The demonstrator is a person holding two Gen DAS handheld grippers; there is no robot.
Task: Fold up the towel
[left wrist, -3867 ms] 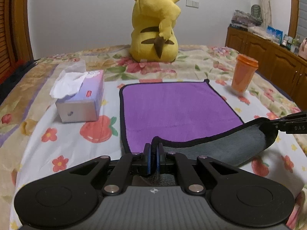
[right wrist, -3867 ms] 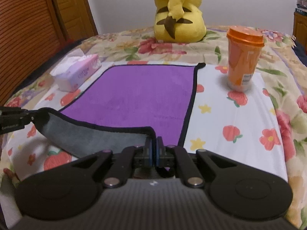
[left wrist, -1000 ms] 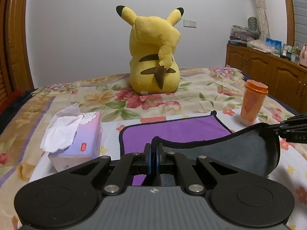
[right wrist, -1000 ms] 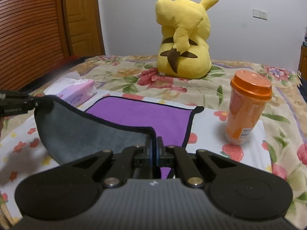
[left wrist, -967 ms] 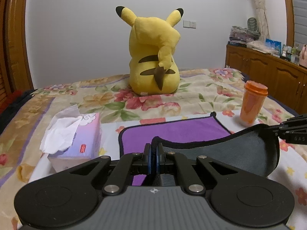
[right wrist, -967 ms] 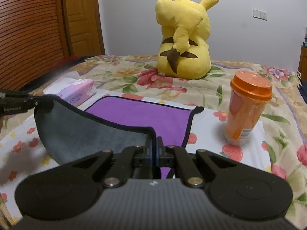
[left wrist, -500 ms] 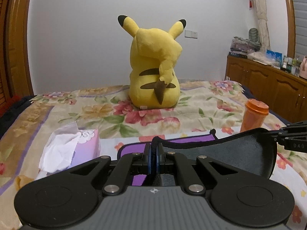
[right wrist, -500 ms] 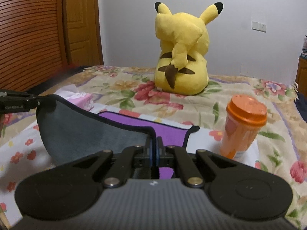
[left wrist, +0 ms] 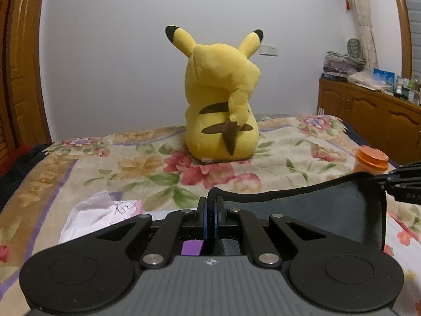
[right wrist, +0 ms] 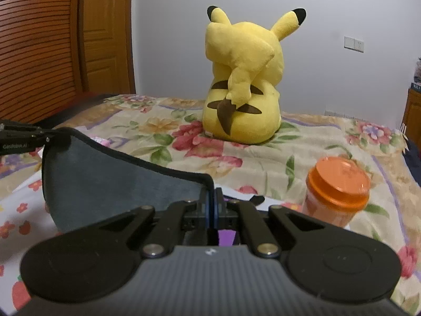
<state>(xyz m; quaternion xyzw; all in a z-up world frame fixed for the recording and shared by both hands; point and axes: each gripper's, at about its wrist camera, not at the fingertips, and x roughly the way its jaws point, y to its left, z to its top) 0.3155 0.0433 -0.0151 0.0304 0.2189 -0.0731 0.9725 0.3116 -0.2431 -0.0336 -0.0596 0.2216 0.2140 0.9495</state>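
The towel [left wrist: 315,216] is purple on one face and grey on the other, with a black hem. Its grey side faces both cameras as a raised flap [right wrist: 110,184]. My left gripper [left wrist: 210,210] is shut on the towel's near left corner. My right gripper [right wrist: 211,202] is shut on the near right corner. Each gripper shows in the other's view, the right one [left wrist: 402,184] and the left one [right wrist: 23,137], holding the edge stretched between them above the bed. A sliver of purple [left wrist: 192,247] shows under the jaws; the rest of the towel is hidden.
A yellow Pikachu plush [left wrist: 221,110] sits at the back of the flowered bedspread [left wrist: 131,163]. A tissue box [left wrist: 105,213] lies at the left. An orange lidded cup [right wrist: 336,192] stands at the right. A wooden cabinet [left wrist: 368,115] lines the right wall.
Both grippers have carried the held towel edge up and forward toward the plush. The purple face has dropped almost out of view, and the cup and tissue box sit lower.
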